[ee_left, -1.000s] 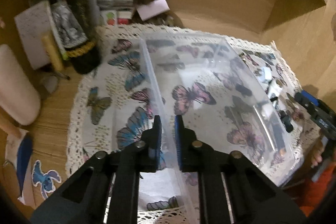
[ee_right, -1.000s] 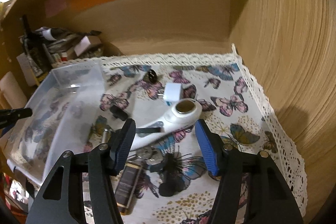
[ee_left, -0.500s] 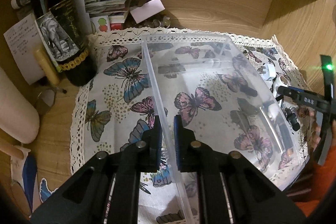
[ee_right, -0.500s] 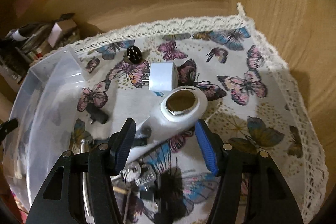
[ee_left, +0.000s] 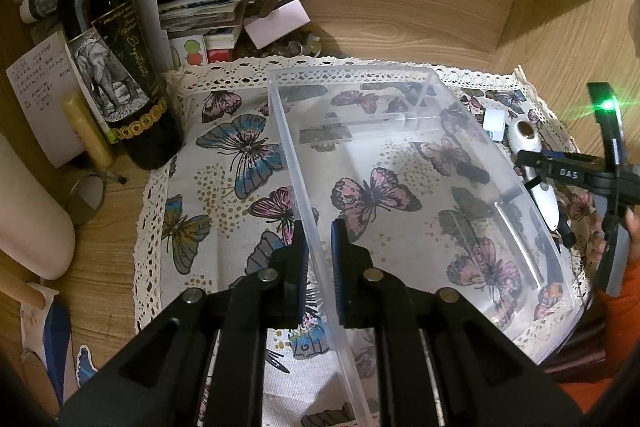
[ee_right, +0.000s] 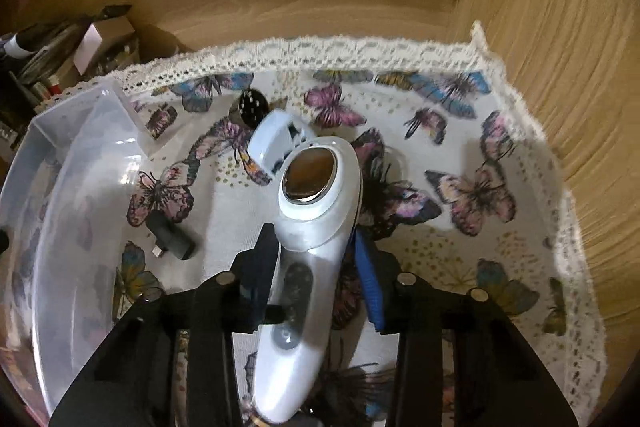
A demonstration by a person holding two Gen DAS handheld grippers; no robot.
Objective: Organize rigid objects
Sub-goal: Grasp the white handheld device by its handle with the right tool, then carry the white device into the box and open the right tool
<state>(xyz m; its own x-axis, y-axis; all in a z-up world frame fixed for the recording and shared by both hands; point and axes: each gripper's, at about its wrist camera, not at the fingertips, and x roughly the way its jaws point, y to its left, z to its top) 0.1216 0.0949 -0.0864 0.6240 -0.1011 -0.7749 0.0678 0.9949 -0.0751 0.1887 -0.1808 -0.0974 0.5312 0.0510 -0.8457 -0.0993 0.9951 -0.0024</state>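
Observation:
A clear plastic bin (ee_left: 404,187) stands on a butterfly-print cloth (ee_left: 224,163). My left gripper (ee_left: 318,255) is shut on the bin's left wall. My right gripper (ee_right: 316,263) has closed around the neck of a white handheld device (ee_right: 310,227) with a round metal head, which lies on the cloth just right of the bin (ee_right: 68,187). A white plug adapter (ee_right: 276,143), a black dotted disc (ee_right: 253,106) and a small black plug (ee_right: 170,237) lie near it. The right gripper (ee_left: 576,173) shows in the left wrist view beyond the bin.
A dark wine bottle (ee_left: 116,67) and a pile of papers and boxes (ee_left: 192,11) stand at the back left. Wooden walls (ee_right: 560,47) close the back and right side. A lace edge (ee_right: 320,49) borders the cloth.
My right gripper moved forward and down over the white device and its jaws closed onto it. My left gripper kept its hold on the bin wall.

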